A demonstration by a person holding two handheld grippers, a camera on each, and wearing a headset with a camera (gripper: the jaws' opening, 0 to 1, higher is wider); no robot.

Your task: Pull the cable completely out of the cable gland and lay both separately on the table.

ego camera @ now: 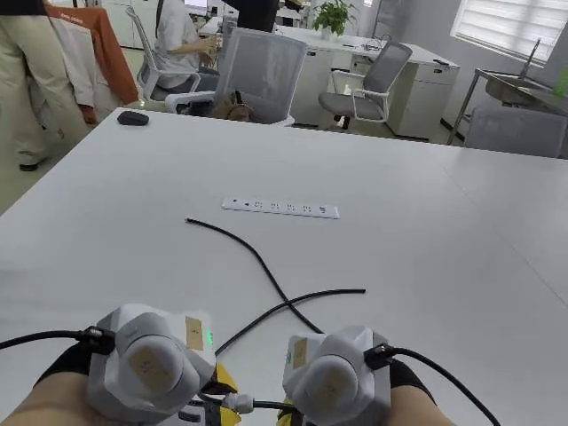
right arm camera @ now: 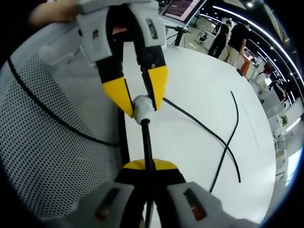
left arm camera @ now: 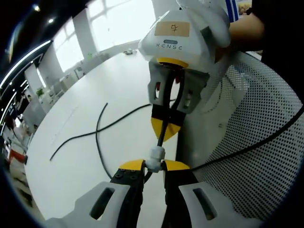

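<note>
A white cable gland [ego camera: 236, 402] hangs between my two grippers at the near table edge. My left gripper [left arm camera: 153, 165] is shut on the gland [left arm camera: 154, 158]. The black cable [right arm camera: 145, 137] runs out of the gland [right arm camera: 142, 107] straight into my right gripper [right arm camera: 147, 165], which is shut on it a short way behind the gland. In the head view the left gripper [ego camera: 217, 395] and right gripper [ego camera: 286, 410] face each other, tips close together. The rest of the cable [ego camera: 266, 271] lies in a crossing loop on the white table [ego camera: 426, 248].
A white power strip [ego camera: 280, 208] lies mid-table beyond the cable. A black mouse [ego camera: 133, 117] sits at the far left edge. Office chairs [ego camera: 262, 75] and people stand behind the table. A mesh chair back [left arm camera: 256, 118] is close under the grippers.
</note>
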